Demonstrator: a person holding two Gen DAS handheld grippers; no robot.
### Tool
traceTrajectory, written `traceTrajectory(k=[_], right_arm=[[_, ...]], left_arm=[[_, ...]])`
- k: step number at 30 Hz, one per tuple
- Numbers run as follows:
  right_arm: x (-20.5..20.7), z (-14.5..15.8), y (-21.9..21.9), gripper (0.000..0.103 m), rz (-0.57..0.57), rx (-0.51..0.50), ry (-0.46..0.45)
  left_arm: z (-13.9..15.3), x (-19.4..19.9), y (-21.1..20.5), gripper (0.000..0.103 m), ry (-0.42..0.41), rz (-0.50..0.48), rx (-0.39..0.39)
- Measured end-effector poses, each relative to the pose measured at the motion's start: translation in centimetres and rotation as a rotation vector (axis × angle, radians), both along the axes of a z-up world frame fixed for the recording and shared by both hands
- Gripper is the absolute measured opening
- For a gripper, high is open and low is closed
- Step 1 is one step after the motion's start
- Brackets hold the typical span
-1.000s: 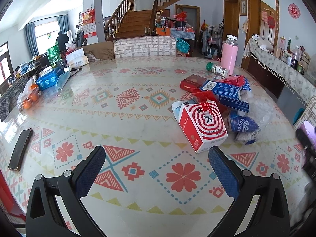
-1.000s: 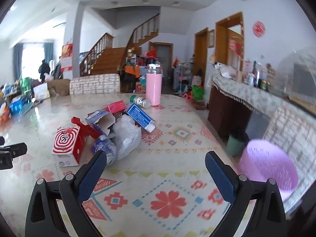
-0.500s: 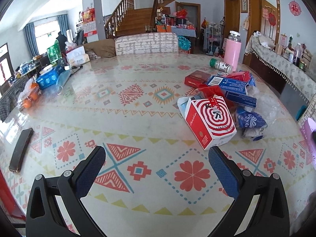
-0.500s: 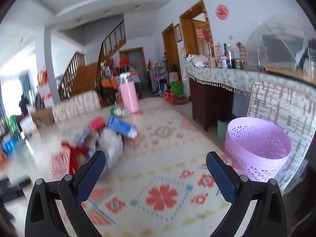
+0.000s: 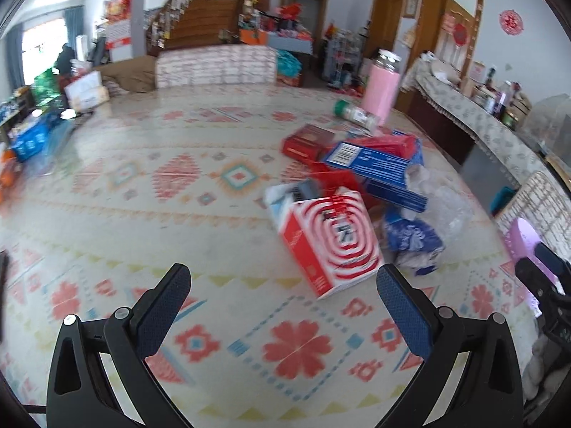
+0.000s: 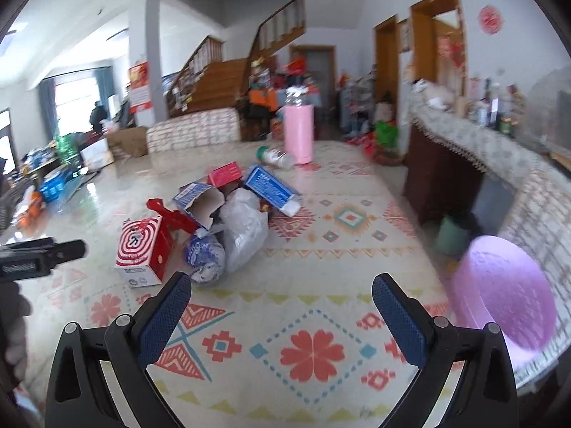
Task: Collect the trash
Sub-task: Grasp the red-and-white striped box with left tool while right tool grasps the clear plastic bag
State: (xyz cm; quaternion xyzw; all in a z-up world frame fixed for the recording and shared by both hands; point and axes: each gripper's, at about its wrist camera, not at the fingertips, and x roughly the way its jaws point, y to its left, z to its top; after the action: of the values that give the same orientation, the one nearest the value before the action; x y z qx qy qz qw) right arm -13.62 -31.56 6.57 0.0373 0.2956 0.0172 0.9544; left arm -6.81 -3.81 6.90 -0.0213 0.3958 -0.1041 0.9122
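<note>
Nothing collected yet: the trash pile (image 6: 221, 221) sits heaped on the desk (image 6: 321, 321), the purple basket (image 6: 506, 292) waits beside its edge (contents unseen), and left gripper (image 5: 283, 294) and right gripper (image 6: 282, 303) hover with fingers spread, empty

a tall pink bottle (image 6: 299, 133) stood on the table (image 6: 357, 249), which had a cloth with red flowers on it. behind the table were brown stairs (image 6: 214, 85) and a window with blue curtains (image 6: 103, 85). a long side counter (image 5: 474, 121) with a lacy cloth held small bottles. wooden doors (image 6: 439, 46) were on the wall.
</note>
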Motion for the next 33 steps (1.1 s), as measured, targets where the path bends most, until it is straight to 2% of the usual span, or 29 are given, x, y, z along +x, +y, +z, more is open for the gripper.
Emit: traceTrajectory(k=[4, 7, 12, 17, 21, 23, 24, 25, 28, 33], right_arm=[[3.7, -0.7, -0.6, 0.103, 0.046, 0.021, 0.055], [6.4, -1.4, -0.7, 0.103, 0.068, 0.039, 0.089], [10.1, -2.3, -0.1, 0.102, 0.101, 0.080, 0.113], [12.9, -3.3, 0.9, 0.097, 0.112, 0.083, 0.144], [13.8, -4.0, 1.0, 0.076, 0.119, 0.106, 0.176], [14.0, -4.3, 0.8, 0.061, 0.124, 0.131, 0.197], [13.9, -4.5, 0.7, 0.047, 0.129, 0.151, 0.209], [13.8, -4.7, 0.5, 0.035, 0.134, 0.175, 0.220], [13.0, -4.6, 0.3, 0.017, 0.145, 0.216, 0.219], [10.4, -3.5, 0.4, 0.012, 0.150, 0.225, 0.183]], left_arm=[[-0.9, 2.1, -1.7, 0.103, 0.029, -0.032, -0.001], [-1.6, 3.5, -2.6, 0.103, 0.037, -0.029, 0.032], [-2.7, 5.4, -3.1, 0.103, 0.072, -0.027, 0.040], [-3.2, 6.2, -3.6, 0.103, 0.087, -0.039, 0.027], [-3.7, 6.2, -4.3, 0.100, 0.103, -0.062, 0.028], [-4.1, 6.0, -4.6, 0.082, 0.118, -0.083, 0.019], [-4.2, 5.9, -4.7, 0.073, 0.127, -0.087, 0.012], [-4.1, 5.8, -4.6, 0.069, 0.122, -0.082, 0.002], [-3.4, 4.9, -4.0, 0.064, 0.102, -0.063, -0.016], [-1.5, 2.6, -2.5, 0.060, 0.064, -0.056, -0.067]])
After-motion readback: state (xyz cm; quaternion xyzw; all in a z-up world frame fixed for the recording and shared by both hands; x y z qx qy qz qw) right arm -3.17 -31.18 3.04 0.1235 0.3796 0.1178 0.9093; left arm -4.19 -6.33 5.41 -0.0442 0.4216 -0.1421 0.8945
